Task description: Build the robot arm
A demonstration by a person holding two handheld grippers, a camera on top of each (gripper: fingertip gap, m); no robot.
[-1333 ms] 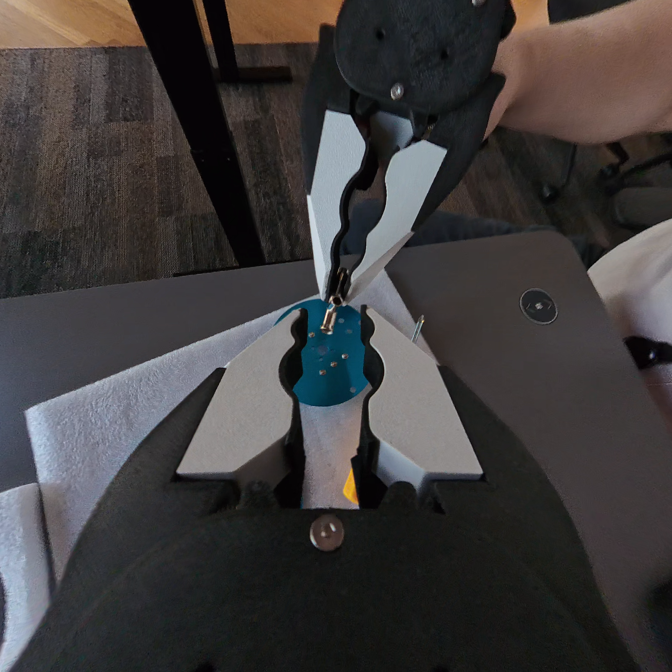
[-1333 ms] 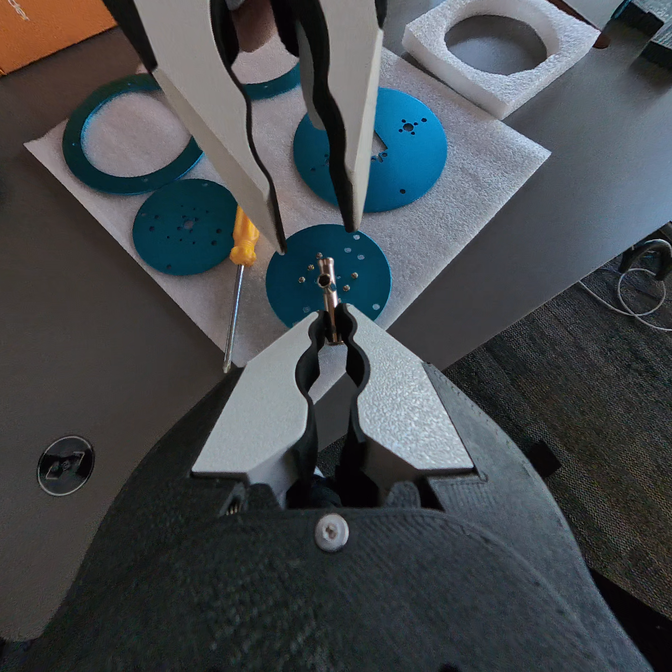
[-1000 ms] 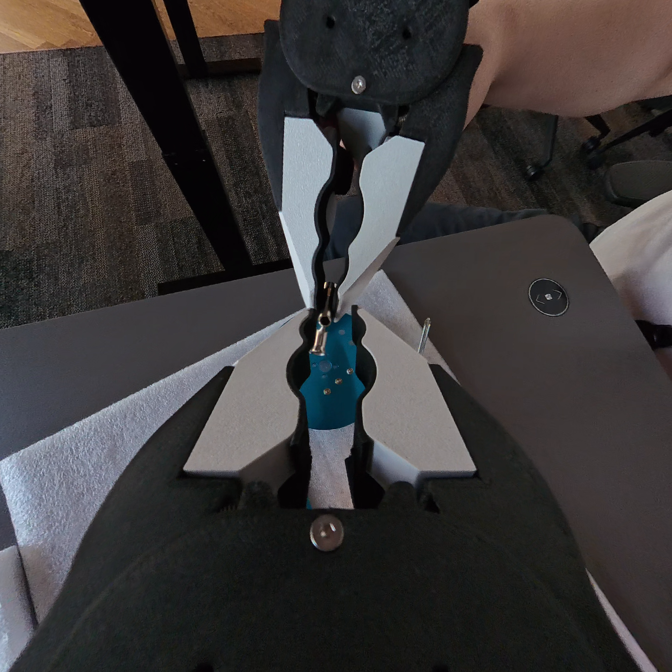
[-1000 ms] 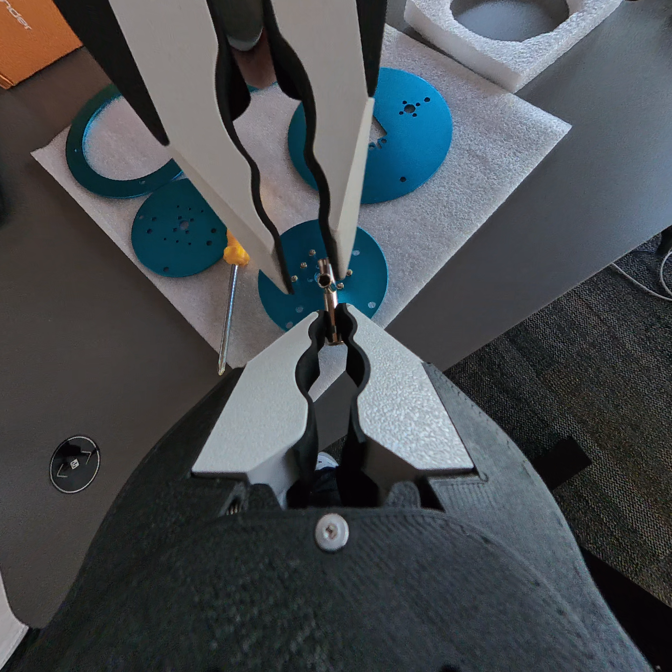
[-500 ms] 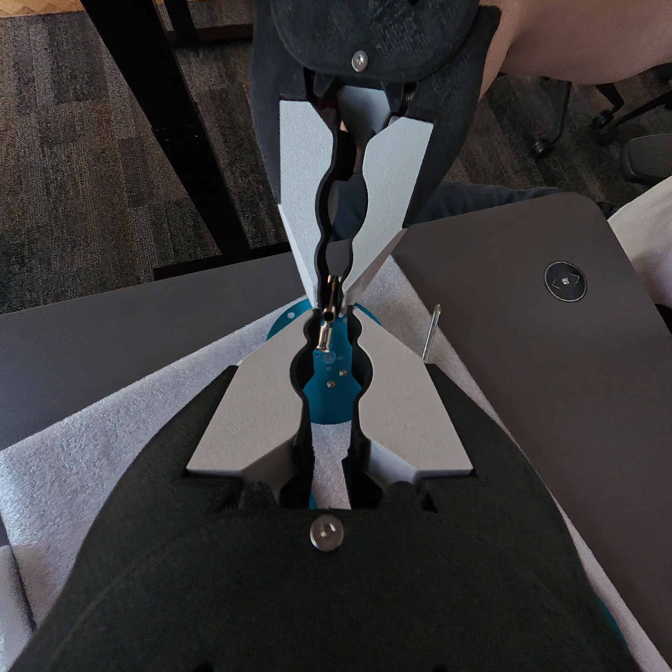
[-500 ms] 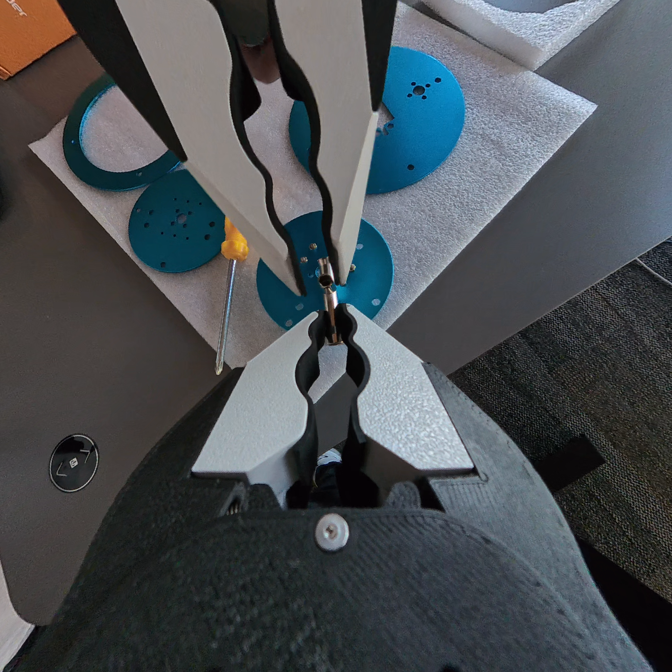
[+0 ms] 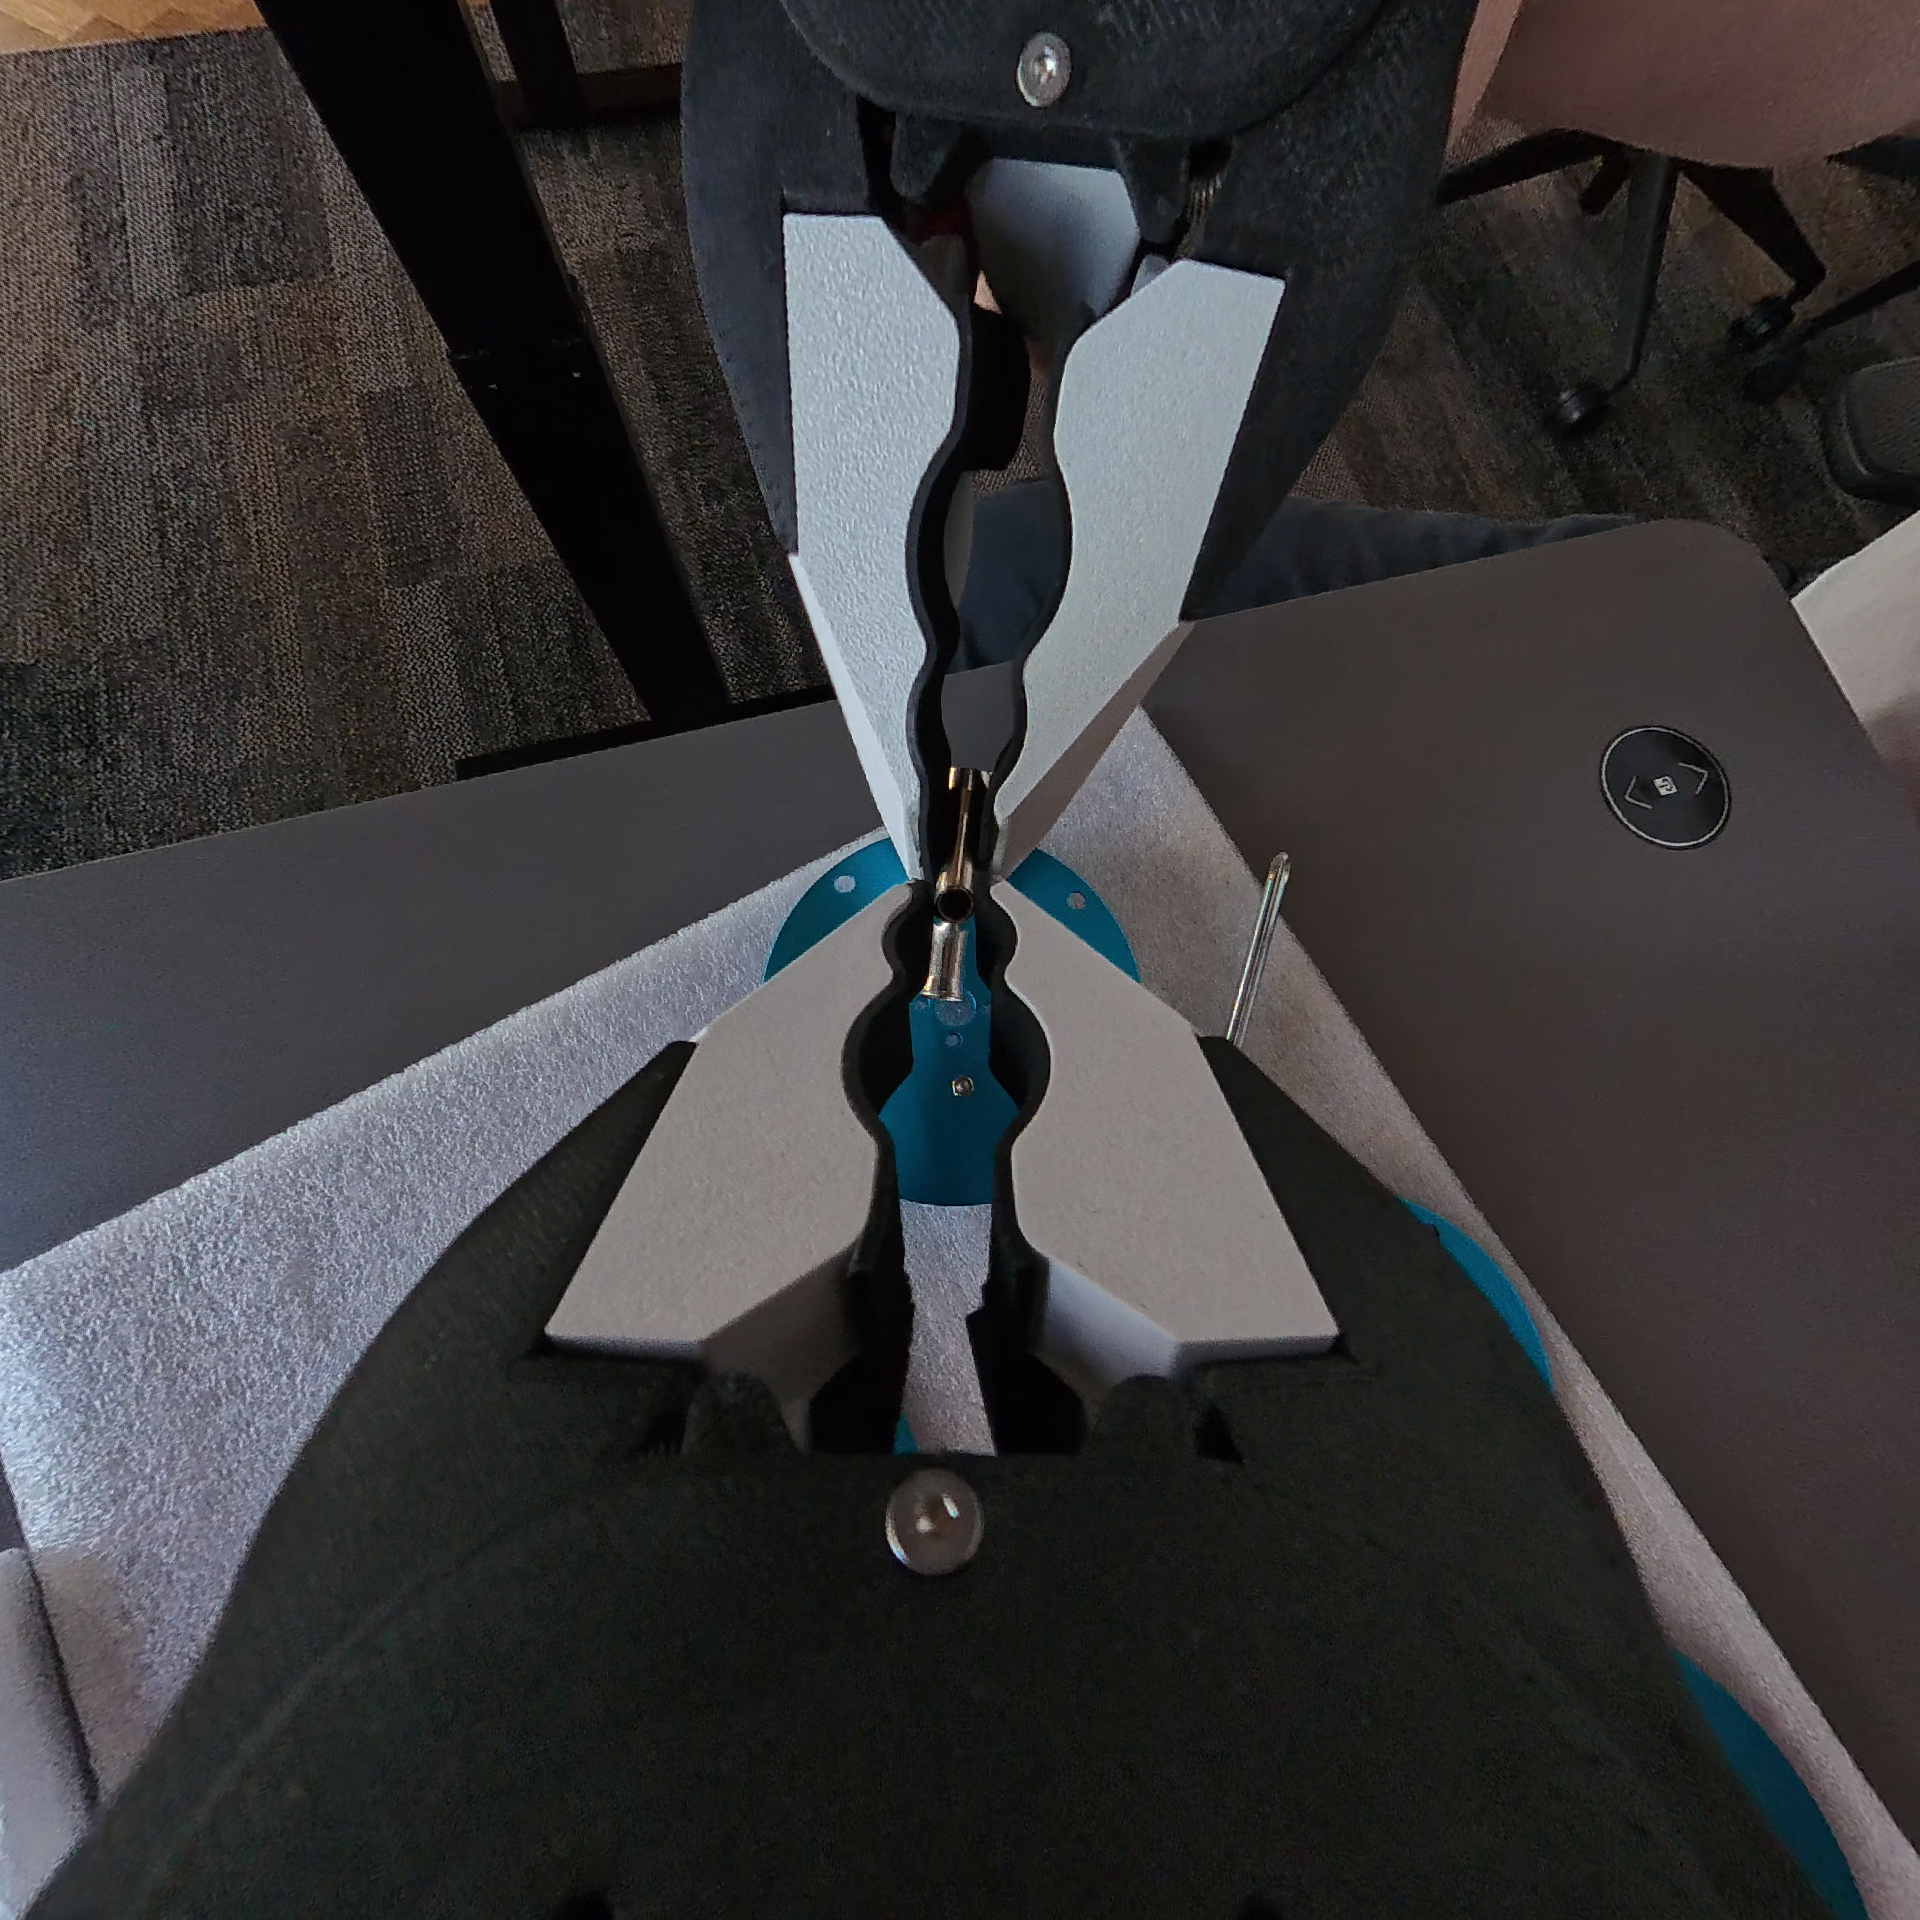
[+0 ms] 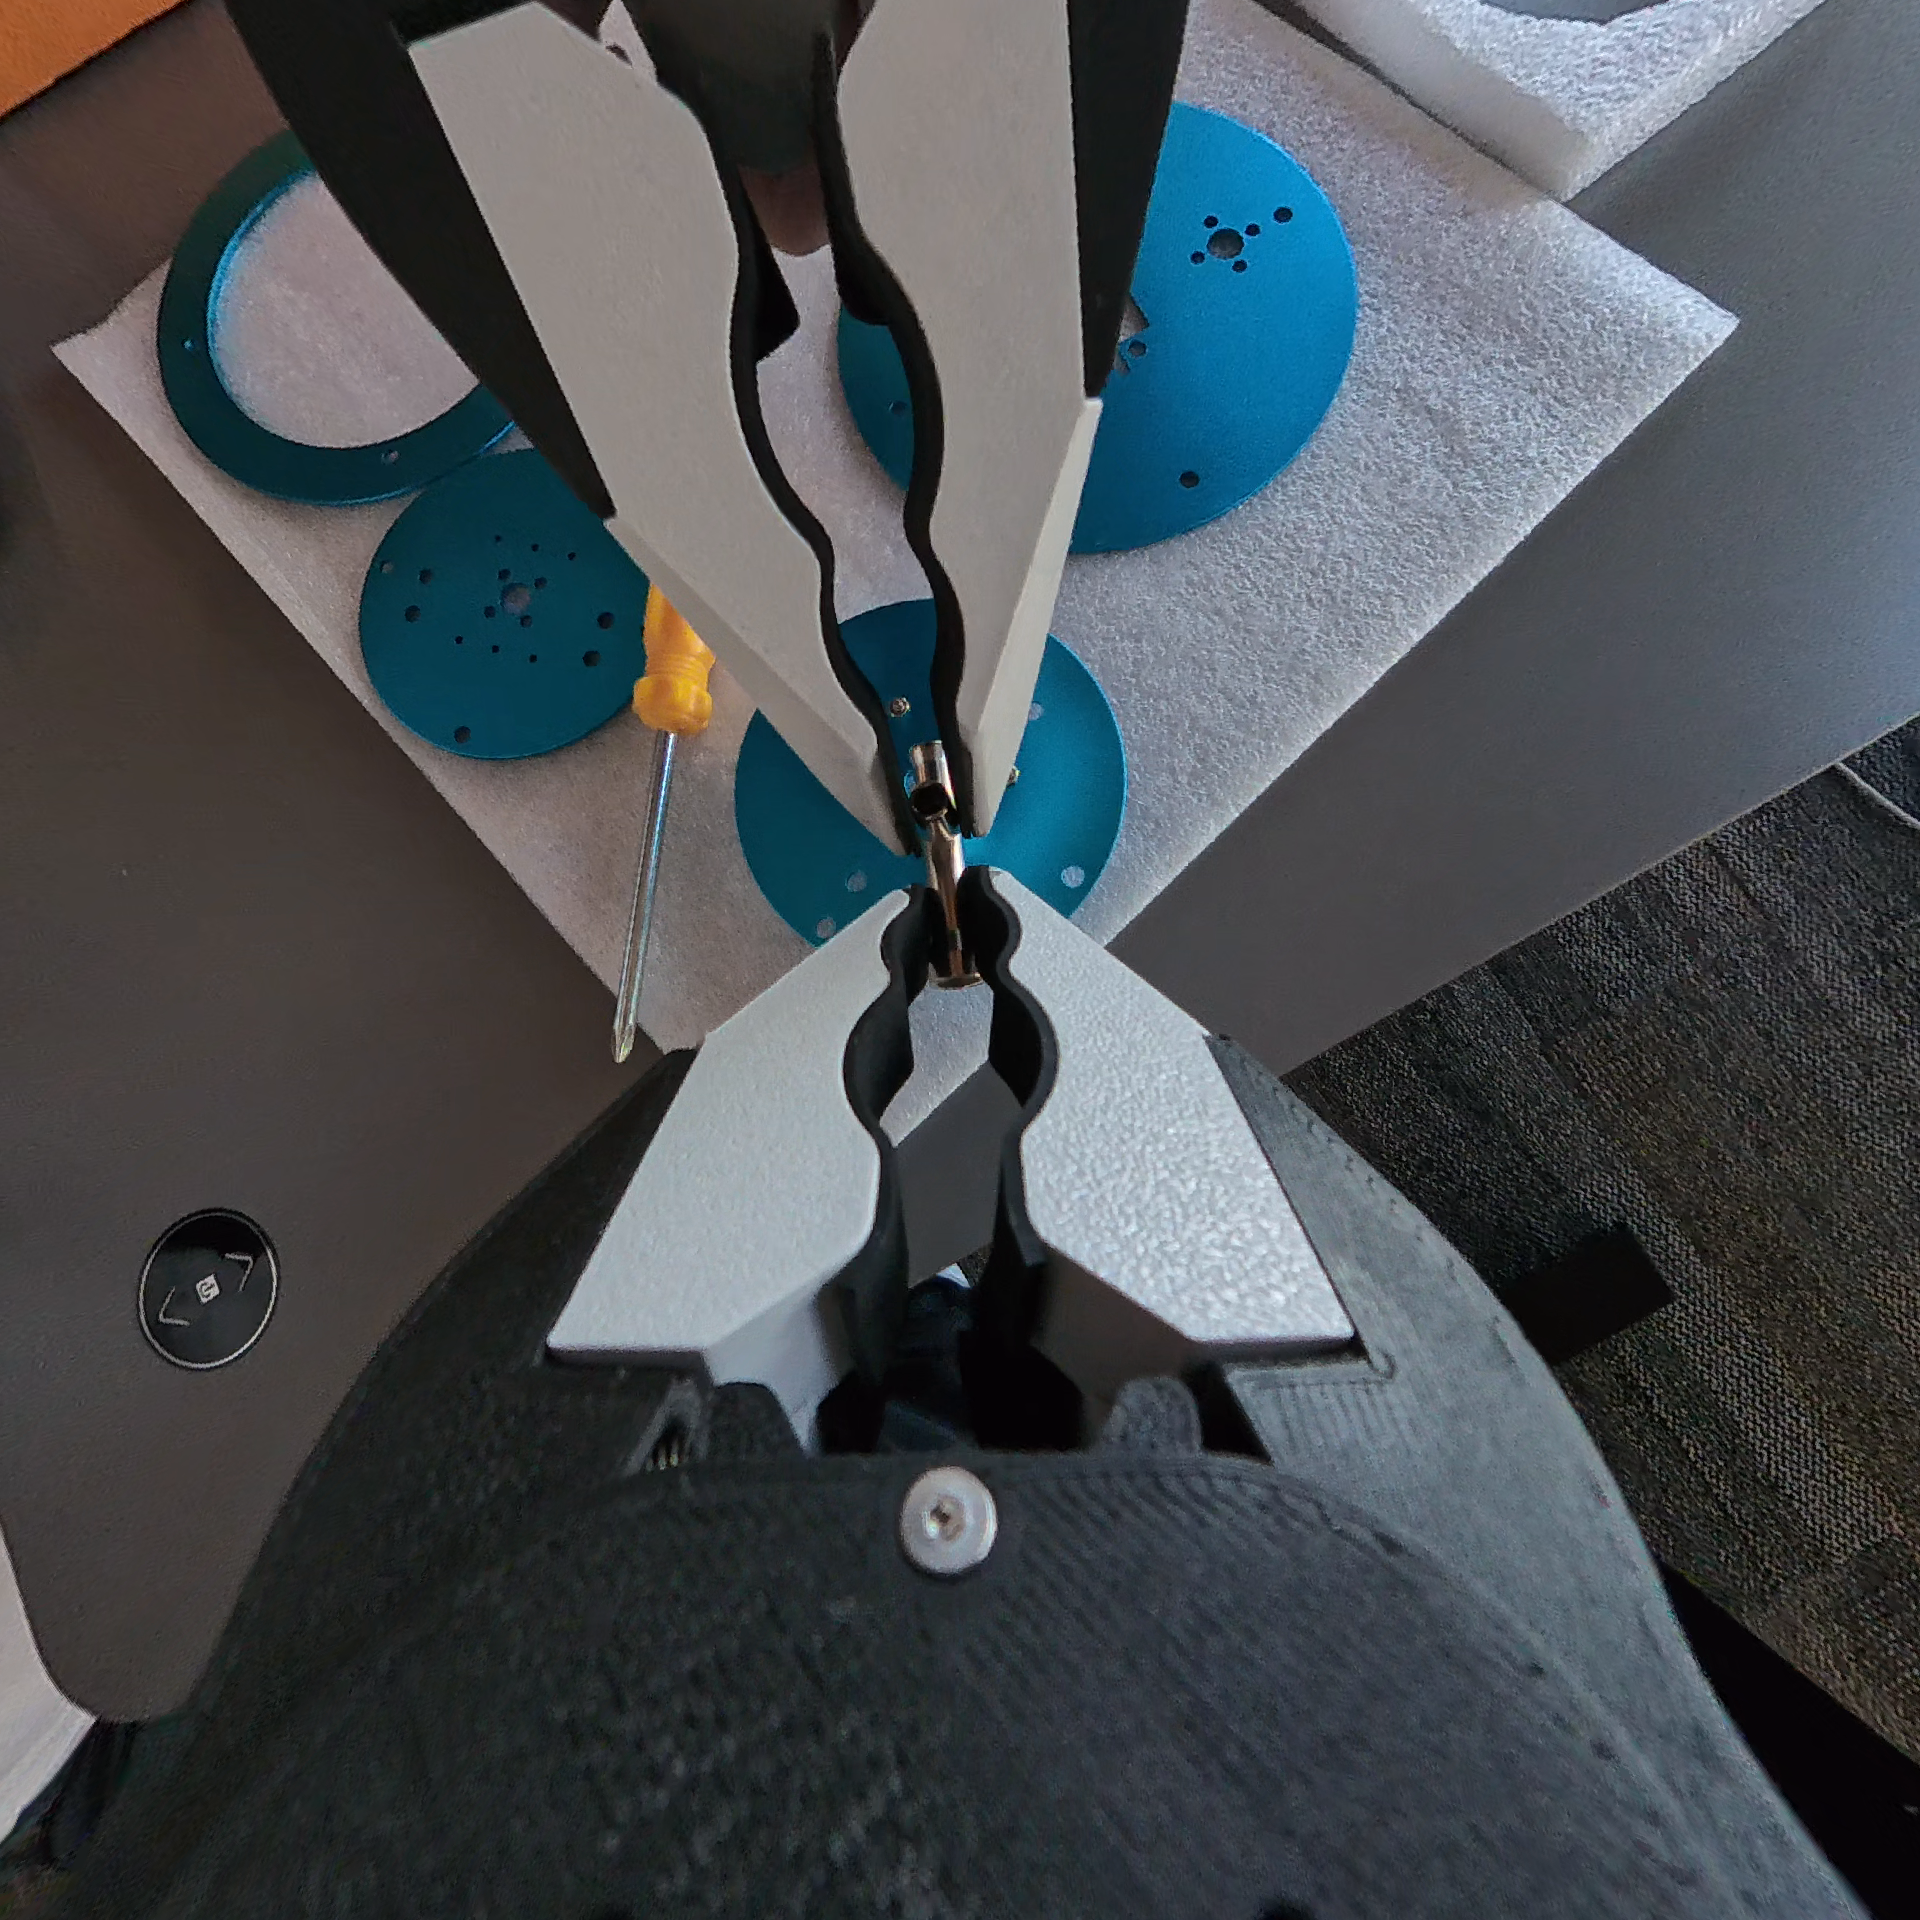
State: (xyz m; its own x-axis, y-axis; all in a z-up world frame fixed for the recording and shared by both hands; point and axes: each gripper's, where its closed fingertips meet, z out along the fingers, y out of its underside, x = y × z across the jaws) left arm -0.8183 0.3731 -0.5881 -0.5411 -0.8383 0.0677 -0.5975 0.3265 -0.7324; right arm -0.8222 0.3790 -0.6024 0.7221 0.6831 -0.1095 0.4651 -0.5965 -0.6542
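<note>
Standoff (image 8: pixel 943 883), small metal post, pinched in right gripper (image 8: pixel 943 904), long axis pointing at left gripper (image 7: pixel 951 904); its fingers nearly pressed together around far end, above blue disc (image 8: pixel 1070 790).

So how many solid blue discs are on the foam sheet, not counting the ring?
3: a large disc far right, a small disc left by the screwdriver, and a disc under the grippers. More may be hidden.

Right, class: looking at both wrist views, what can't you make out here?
- Left view: most of the disc is hidden behind the left tongs.
- Left view: the screwdriver handle is hidden.
- Right view: the pin tip sits between the tongs; whether the left tongs grip it is unclear.
</note>
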